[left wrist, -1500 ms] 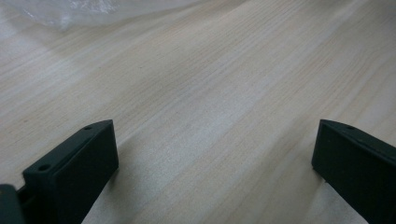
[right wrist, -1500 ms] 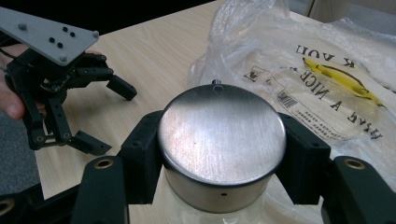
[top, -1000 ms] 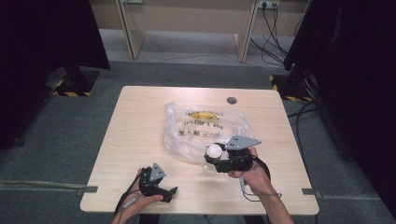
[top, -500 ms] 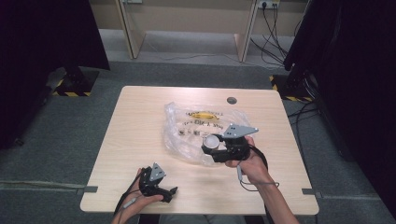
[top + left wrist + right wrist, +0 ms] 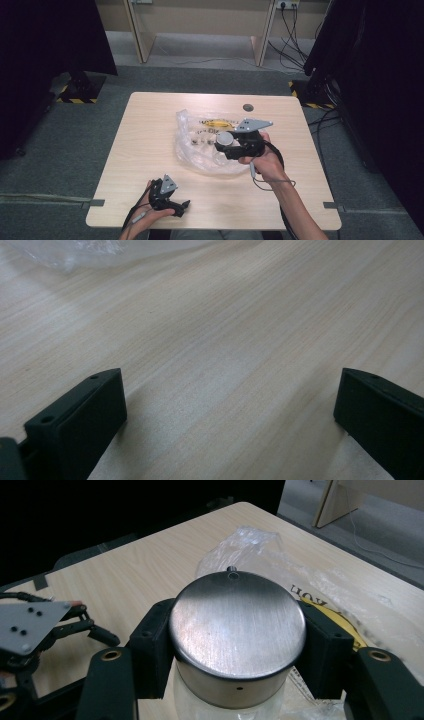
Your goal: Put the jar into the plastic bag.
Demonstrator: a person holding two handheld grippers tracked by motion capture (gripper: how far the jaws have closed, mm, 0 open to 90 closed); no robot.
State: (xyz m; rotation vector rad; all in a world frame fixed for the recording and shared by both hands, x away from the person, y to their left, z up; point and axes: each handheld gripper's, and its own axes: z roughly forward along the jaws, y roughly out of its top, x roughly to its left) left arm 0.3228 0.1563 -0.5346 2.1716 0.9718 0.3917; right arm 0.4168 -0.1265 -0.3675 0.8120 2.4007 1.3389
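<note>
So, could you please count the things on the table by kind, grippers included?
Black two-jaw grippers: 2 (left, right)
Crumpled clear plastic bag with yellow print: 1
Glass jar with brushed metal lid: 1
Total: 4

Light wood-grain table (image 5: 150, 150); a small dark round grommet (image 5: 248, 107) near its far edge. Grey carpet floor (image 5: 75, 150) around it. Black-and-yellow hazard-striped base plates (image 5: 80, 92) off the far left corner, and another (image 5: 310, 97) off the far right. Black curtains (image 5: 45, 45) on both sides. Wall socket (image 5: 283, 4) at far right, black cables (image 5: 292, 30) hanging from it. Pale wooden furniture legs (image 5: 142, 35) beyond the table.
</note>
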